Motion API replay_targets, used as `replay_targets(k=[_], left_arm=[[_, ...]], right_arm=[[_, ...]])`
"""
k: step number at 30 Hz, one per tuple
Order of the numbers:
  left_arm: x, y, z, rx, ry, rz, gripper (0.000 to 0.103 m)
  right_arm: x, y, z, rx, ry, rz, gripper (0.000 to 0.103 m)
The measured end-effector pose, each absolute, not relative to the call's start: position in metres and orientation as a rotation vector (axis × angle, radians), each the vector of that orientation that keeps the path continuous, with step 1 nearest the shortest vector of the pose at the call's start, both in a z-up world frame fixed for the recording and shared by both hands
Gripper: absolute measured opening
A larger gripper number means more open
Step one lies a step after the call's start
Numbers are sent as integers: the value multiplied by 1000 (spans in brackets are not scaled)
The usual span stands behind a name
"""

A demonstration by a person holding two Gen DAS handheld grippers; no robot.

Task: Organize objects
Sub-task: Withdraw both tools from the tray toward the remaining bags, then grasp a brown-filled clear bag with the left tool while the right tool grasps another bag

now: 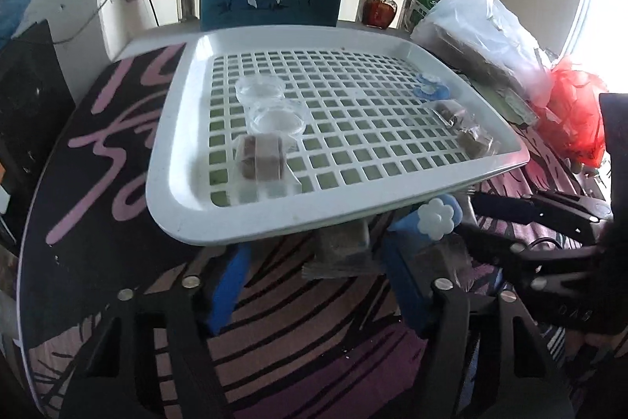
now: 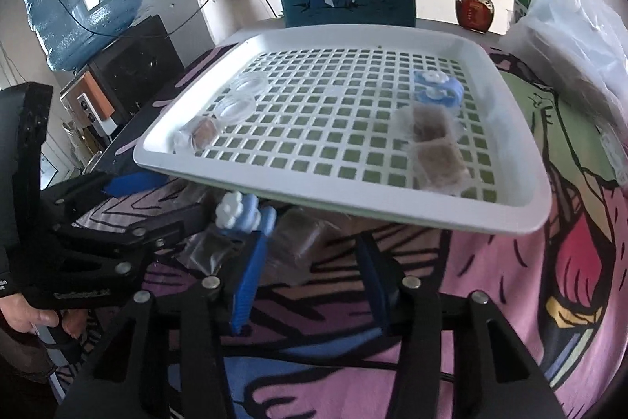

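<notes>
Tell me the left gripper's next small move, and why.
Probably ease the left gripper slightly forward and close on the brown packet. The packet lies on the cloth just ahead of the open fingers, outside the white tray, where similar packets already sit.

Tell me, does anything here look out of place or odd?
Mostly tidy, but a few things lie outside the white tray: a blue flower clip and wrapped brown snack packets sit on the cloth by its near edge, while similar clips and packets are already inside it.
</notes>
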State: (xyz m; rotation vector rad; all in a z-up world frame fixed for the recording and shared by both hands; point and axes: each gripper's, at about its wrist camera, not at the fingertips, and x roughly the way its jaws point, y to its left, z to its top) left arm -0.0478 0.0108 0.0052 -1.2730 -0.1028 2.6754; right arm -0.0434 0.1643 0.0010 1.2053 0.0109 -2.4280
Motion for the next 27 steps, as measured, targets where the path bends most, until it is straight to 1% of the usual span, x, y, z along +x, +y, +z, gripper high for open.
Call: replay_targets(k=[2, 4, 5, 6, 7, 15, 19, 22, 27], left_arm=[[-47, 15, 5, -1262, -86, 2651, 39], [-46, 18, 5, -1260, -70, 2647, 37], [-46, 18, 5, -1260, -76, 2647, 36], [-46, 17, 5, -1261, -85, 2648, 30], [-45, 15, 5, -1260, -100, 2647, 28], [-21, 3, 12, -1219, -166, 2675, 27], [-12, 6, 19, -1169, -146, 2712, 27], [-9, 12, 19, -1144, -95, 2735, 27], [-6, 13, 21, -1120, -76, 2747, 27]], right_arm=[[-46, 158, -2, 1208, 28, -2421, 47], [-45, 153, -3, 1179, 66, -2437, 45], [-45, 153, -3, 1171, 62, -2436, 42], [-45, 154, -3, 1171, 57, -2431, 39], [-45, 155, -2, 1165, 52, -2432, 36], [-19, 170, 7, 1089, 61, -2462, 33], [-9, 181, 16, 1032, 91, -2519, 33], [-9, 186, 17, 1014, 117, -2563, 33], [-7, 189, 17, 986, 99, -2571, 33]])
